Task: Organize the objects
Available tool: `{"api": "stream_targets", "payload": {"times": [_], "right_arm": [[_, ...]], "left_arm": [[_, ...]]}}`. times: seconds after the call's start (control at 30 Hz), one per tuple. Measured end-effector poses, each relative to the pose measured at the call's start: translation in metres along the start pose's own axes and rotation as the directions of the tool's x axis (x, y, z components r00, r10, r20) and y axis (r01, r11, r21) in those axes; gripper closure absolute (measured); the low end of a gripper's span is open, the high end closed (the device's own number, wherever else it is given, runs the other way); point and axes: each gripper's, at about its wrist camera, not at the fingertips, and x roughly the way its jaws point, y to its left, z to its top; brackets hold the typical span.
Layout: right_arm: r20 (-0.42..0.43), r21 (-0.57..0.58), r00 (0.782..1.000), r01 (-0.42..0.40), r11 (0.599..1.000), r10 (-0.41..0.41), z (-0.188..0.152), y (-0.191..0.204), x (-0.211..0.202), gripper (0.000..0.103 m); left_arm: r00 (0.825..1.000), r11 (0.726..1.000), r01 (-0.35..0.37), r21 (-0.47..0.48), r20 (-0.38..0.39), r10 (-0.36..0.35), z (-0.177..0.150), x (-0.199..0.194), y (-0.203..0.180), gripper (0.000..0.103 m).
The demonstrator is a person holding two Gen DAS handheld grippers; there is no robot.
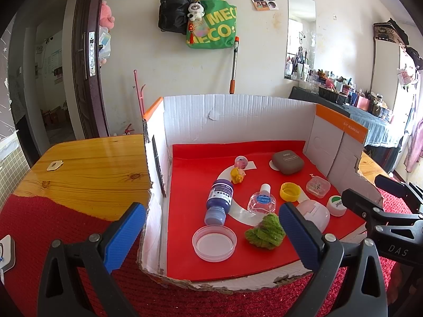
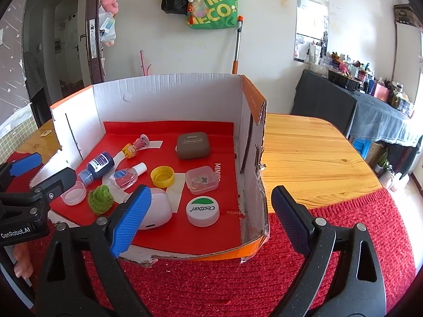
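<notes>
Red-lined cardboard box (image 2: 169, 97) on my worktop (image 2: 312, 153) holds the blue bottle (image 1: 219, 200), yellow cap (image 2: 162, 176) and grey case (image 2: 193, 145). Left hand-held gripper (image 1: 211, 237) and right hand-held gripper (image 2: 208, 222) hover before it, both spread apart, empty.

Up top on the wall, a green tote bag (image 1: 214, 29) hangs beside a black backpack (image 1: 173, 10), a little plush panda (image 1: 195, 10) dangling between them. Far left, a dark door frame (image 1: 84, 58) with a pink plush toy (image 1: 107, 14) at its edge. Right of frame, a mirror (image 1: 301, 34) above a cluttered dresser (image 1: 351, 105). The wooden table (image 2: 312, 153) carries a red mat (image 2: 343, 237) at the bottom
</notes>
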Motion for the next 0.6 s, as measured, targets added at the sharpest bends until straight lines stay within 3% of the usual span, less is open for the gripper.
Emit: {"api": "stream_targets", "payload": {"times": [0.6], "right_arm": [[-0.011,0.012,1.000,0.000,1.000,0.000,0.0007,-0.0016,0.0006,0.008]], "left_arm": [[1.000,1.000,0.008,-0.014,0.007,-0.008,0.0015,-0.0028,0.0027,0.000]]}}
